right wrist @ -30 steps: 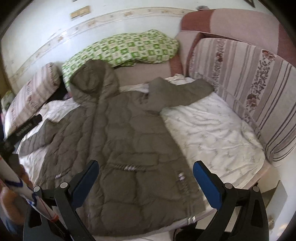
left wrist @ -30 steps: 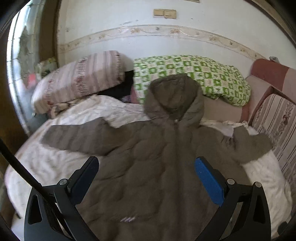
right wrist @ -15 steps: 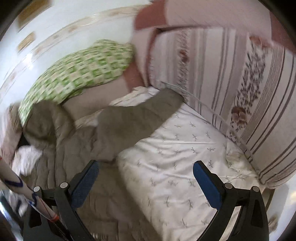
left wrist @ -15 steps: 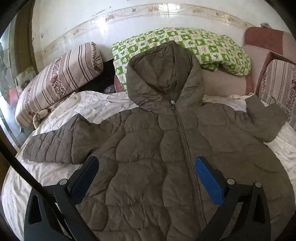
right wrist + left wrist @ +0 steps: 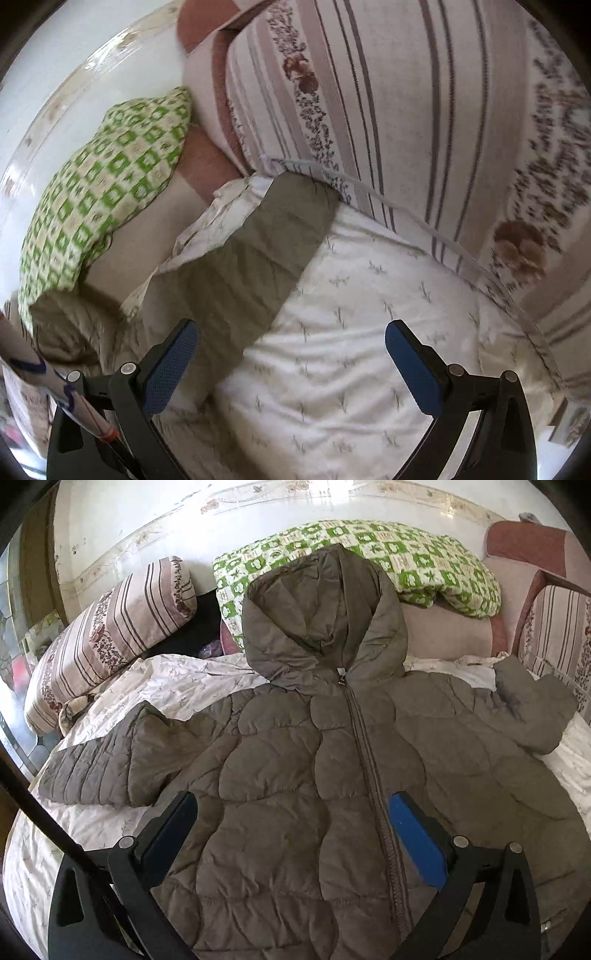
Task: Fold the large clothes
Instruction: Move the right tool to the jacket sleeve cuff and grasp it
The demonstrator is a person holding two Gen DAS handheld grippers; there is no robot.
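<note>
Padding is what decides how this garment will handle: the grey-brown quilted hooded jacket [image 5: 325, 782] lies face up and zipped on the bed [image 5: 74, 823], spread across the white patterned sheet, its hood [image 5: 325, 620] lapping onto the green checked pillow [image 5: 424, 568] and a striped pillow [image 5: 107, 635] off to the side. It looks puffy, light for its bulk and soft all through, so I judge it will bend anywhere but spring back and trap air; the shell also looks smooth and may slide between the pads. The left tongs [image 5: 291, 834] hover over the jacket's chest with both jaws spread wide, holding nothing, the zip [image 5: 369, 760] running just inside the blue pad. The right tongs [image 5: 291, 362] are likewise wide open and empty, aimed at the sleeve [image 5: 258, 254] that stretches toward the striped cushion [image 5: 424, 129] at the bed's edge; the sleeve's cuff end lies against that cushion. In the left view the other sleeve [image 5: 110, 764] is flung outward on the sheet. A good hold would be a deep pinch at a cuff or a stitched seam, where the filling is thinner, rather than on a fat quilted panel. Folding has not begun, to judge by the open spread.
</note>
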